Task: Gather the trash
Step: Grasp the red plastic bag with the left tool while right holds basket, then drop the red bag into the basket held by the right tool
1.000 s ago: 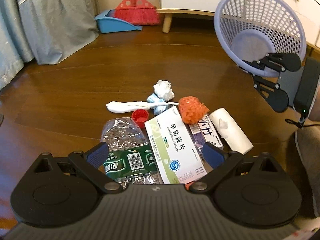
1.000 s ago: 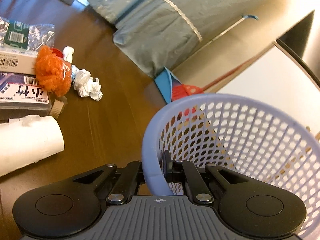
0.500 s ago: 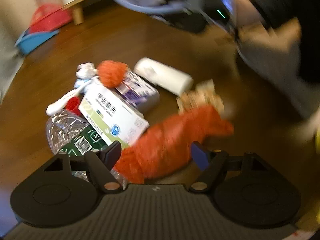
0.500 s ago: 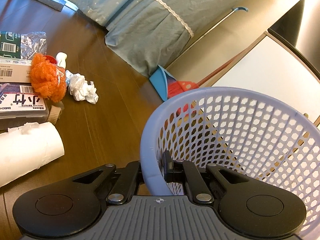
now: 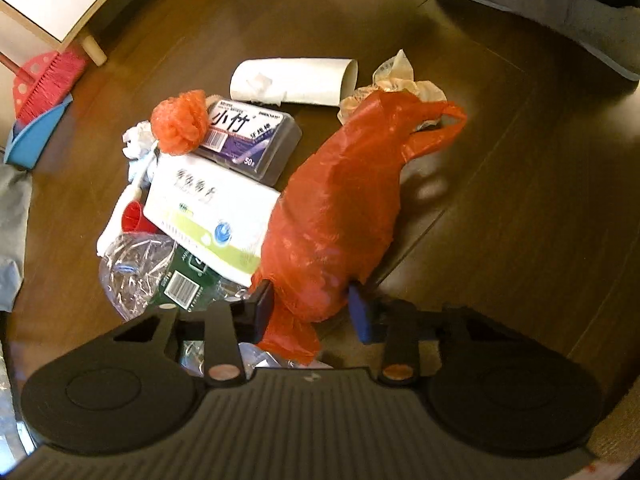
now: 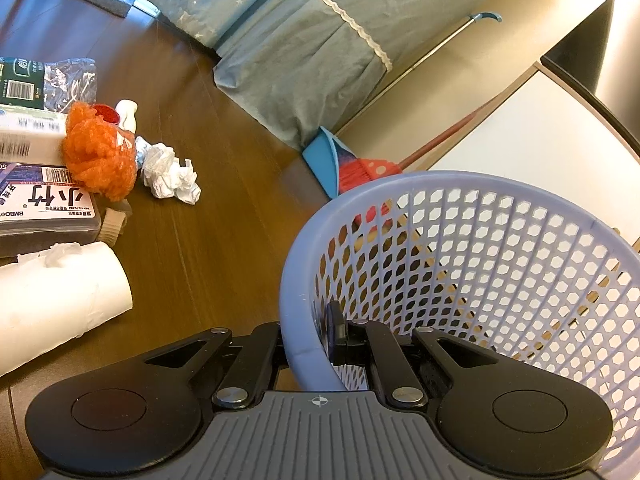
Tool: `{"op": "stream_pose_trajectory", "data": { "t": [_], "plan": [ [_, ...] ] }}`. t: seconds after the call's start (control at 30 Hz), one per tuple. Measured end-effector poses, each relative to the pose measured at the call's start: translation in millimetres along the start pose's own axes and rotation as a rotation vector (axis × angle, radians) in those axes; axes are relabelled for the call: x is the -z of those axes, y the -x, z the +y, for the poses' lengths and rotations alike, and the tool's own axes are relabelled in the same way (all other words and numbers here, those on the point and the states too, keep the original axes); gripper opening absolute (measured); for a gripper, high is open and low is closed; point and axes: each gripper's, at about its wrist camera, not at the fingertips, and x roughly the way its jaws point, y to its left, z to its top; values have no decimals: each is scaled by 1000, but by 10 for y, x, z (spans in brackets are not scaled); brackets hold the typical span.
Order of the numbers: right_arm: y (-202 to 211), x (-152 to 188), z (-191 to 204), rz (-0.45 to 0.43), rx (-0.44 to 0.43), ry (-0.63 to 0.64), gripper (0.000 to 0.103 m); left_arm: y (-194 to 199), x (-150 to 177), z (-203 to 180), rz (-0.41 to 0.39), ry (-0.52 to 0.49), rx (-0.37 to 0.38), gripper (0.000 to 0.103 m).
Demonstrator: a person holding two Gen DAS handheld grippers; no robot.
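Two hand-held grippers at work. Left hand-held gripper [image 5: 312,312], at lower centre of its view, just been closing, pads against both sides of the near end of a red plastic bag [image 5: 340,208] lying on the brown wooden surface [image 5: 500,200]. Beside the bag at frame centre-left: white medicine box [image 5: 208,212], purple floss box [image 5: 248,136], orange mesh ball [image 5: 180,120], paper roll [image 5: 292,80], crushed clear bottle [image 5: 148,272]. Right hand-held gripper [image 6: 306,344], low in its own view, pressed together on the rim of a lavender mesh basket [image 6: 500,280] at lower right. Red broom [image 6: 368,168] and blue dustpan [image 6: 322,160] behind the basket.
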Motion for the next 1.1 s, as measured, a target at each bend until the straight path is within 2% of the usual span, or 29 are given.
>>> {"op": "stream_pose_trajectory", "data": {
  "t": [0.13,0.37,0.6,0.73,0.93,1.1],
  "plan": [
    [7,4,-6,0,0,-2,2,23,-4,33,4,5,16,23],
    [-1,-6,-10,2,1,0,2,232,-71,252,-18,85,-2,21],
    [-17,-35,16,20,4,20,2,417,-301,784,-23,294,-33,21],
    [-64,-95,32,42,15,7,2,481,-512,1067,-33,365,-60,21],
    [-137,-186,30,69,34,-39,2,544,-811,1348,-58,380,-91,21],
    [-140,-194,51,72,29,-26,2,645,-1050,1458,-95,362,-104,21]
  ]
}}
